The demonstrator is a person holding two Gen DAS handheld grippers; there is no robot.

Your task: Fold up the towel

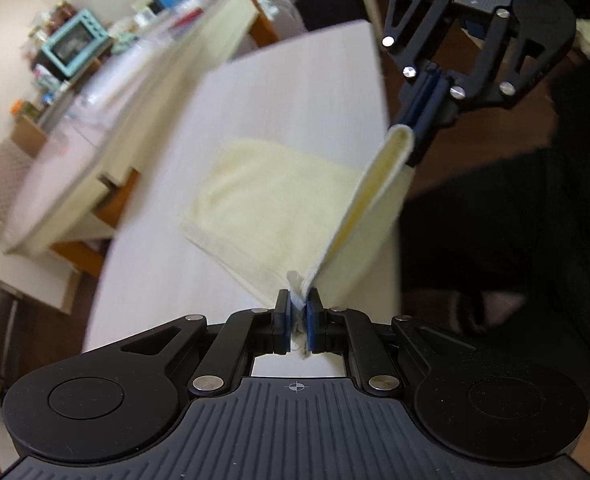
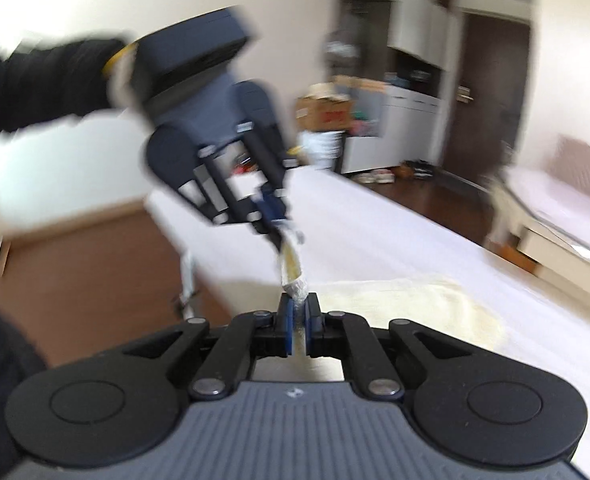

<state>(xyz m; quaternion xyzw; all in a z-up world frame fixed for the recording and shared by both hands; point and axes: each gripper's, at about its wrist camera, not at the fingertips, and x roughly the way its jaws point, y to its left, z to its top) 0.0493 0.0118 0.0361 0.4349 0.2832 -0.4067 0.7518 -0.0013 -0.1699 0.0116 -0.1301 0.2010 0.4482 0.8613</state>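
Observation:
A pale yellow towel point(image 1: 279, 200) lies on the white table point(image 1: 287, 92), with its near edge lifted off the surface. My left gripper point(image 1: 299, 312) is shut on one corner of that edge. My right gripper point(image 1: 423, 120) is shut on the other corner, so the hem runs taut between them. In the right wrist view my right gripper point(image 2: 299, 316) pinches the towel point(image 2: 415, 308), and the left gripper point(image 2: 279, 220) holds the hem's far end above the table point(image 2: 395, 232). Both views are motion-blurred.
A low cream table point(image 1: 95, 168) with clutter and a teal box point(image 1: 75, 42) stands beyond the white table. Dark wood floor point(image 2: 87, 280) and a cabinet with boxes point(image 2: 375, 120) lie around. A dark-sleeved arm point(image 2: 43, 84) holds the left gripper.

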